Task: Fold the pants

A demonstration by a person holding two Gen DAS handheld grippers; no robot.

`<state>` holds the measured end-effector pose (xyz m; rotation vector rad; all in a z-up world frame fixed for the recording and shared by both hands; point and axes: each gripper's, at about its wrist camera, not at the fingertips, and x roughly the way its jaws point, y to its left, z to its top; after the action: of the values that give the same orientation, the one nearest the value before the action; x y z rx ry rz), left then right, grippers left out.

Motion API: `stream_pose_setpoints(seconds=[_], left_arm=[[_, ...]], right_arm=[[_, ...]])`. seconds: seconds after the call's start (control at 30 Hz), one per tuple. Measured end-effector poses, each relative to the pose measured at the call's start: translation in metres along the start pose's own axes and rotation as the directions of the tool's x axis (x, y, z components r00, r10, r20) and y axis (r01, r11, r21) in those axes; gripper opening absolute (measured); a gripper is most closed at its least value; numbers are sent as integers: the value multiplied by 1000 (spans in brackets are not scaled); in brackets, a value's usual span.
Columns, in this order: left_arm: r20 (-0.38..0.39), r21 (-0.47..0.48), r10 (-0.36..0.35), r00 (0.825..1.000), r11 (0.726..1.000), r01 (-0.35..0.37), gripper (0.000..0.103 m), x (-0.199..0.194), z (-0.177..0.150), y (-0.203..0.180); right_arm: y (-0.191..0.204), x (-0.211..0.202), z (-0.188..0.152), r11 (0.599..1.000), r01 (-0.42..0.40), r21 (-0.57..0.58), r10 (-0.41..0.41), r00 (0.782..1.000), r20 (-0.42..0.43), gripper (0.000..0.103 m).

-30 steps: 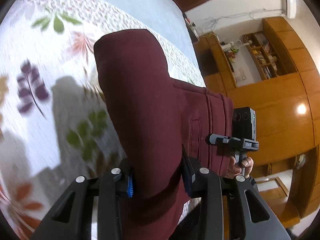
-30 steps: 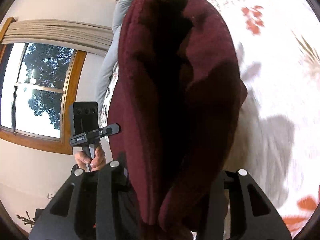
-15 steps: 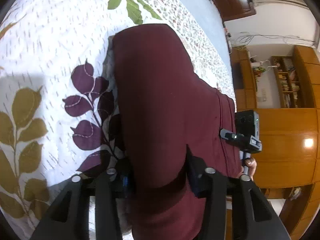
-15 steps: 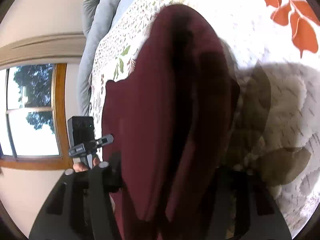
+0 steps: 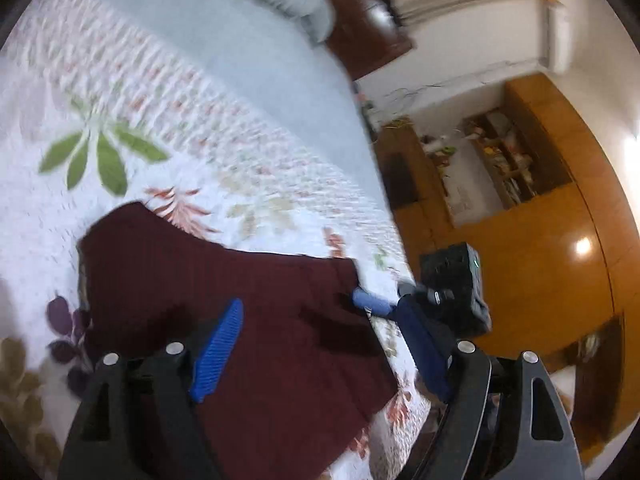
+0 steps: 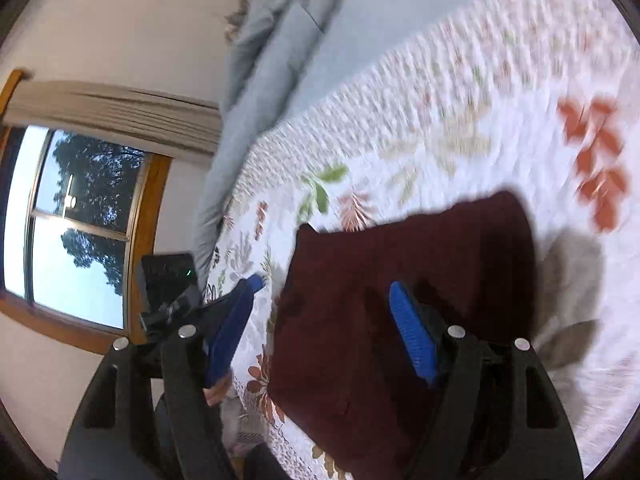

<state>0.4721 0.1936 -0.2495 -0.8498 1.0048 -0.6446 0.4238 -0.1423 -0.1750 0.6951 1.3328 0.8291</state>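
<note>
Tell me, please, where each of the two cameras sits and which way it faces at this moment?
Left wrist: on the left claw, looking along its open fingers down onto the maroon pants on the floral quilt, toward wooden cabinets; the right claw shows.
Right wrist: on the right claw, open above the pants, facing the window; the left claw shows.
Shared: pants, quilt, grey bedding.
</note>
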Motion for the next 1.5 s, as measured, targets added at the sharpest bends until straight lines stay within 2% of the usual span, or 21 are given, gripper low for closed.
stream_pose_setpoints(seconds=[0.03,0.07,0.1,0.13,0.23,0.3,0.43,0.53,0.6,0.7,0.77,0.87,0.93,1.0,1.07,1.13,1.17,1.2,1.3,1.4,1.5], left_arm=[[-7,-40,25,1000,999,-25,79,11,3,13],[-15,-83,46,999,995,-48,69,19,4,31],[-10,-104,57,998,993,-58,58,20,3,43],[4,-123,51,999,991,-50,55,16,-1,55],[45,-170,-22,999,985,29,55,3,-4,67],[73,-179,-76,994,980,88,73,-11,-11,60],[82,-34,-133,988,990,136,76,-45,-54,20],[48,3,-139,989,990,139,76,-49,-103,15],[38,-17,-114,993,993,114,74,-43,-119,26],[67,-73,-136,989,987,140,61,-43,-126,51],[95,-117,-167,981,977,177,62,-50,-126,58],[109,-143,-174,979,972,189,74,-60,-128,54],[136,-157,-138,981,975,159,88,-81,-138,48],[159,-149,-85,984,983,109,99,-101,-150,36],[162,-123,34,986,992,-14,99,-126,-172,14],[203,-63,188,961,982,-179,99,-150,-196,-17],[239,-9,288,927,956,-295,99,-161,-216,-41],[281,34,402,871,903,-428,99,-170,-241,-68],[367,91,545,754,786,-612,99,-178,-293,-123],[392,126,564,727,750,-649,99,-188,-354,-165],[422,123,606,674,698,-705,99,-192,-398,-204]], right_arm=[[-19,8,-4,999,11,35,-11,1000,2,61],[-28,6,8,998,9,61,-10,1000,9,39],[-46,3,6,996,6,90,-8,1000,20,4],[-57,3,8,994,7,112,-10,1000,20,0],[-68,-15,0,991,-33,133,31,999,15,5],[-44,-31,-10,995,-68,77,66,998,23,52],[8,-52,-55,977,-205,-63,205,979,-5,55],[-2,-39,-83,983,-171,-73,166,983,-72,49],[-33,-32,-90,993,-114,-20,113,991,-75,0],[-64,-34,-91,986,-145,77,149,987,-57,0],[-53,-37,-94,994,-101,45,104,993,-52,0],[-40,-42,-93,997,-74,31,75,997,-36,7],[-46,-47,-94,997,-62,55,62,998,5,20],[-42,-67,-107,996,-45,74,40,997,68,52],[-28,-94,-129,998,23,63,-32,989,143,77],[2,-119,-167,995,95,12,-95,971,218,87],[10,-125,-181,992,129,-1,-125,963,237,94],[28,-130,-206,981,194,-14,-183,946,266,94],[68,-125,-281,948,315,-44,-289,911,295,96],[100,-117,-343,865,493,-94,-444,839,314,97],[136,-128,-404,784,613,-103,-512,730,452,100]])
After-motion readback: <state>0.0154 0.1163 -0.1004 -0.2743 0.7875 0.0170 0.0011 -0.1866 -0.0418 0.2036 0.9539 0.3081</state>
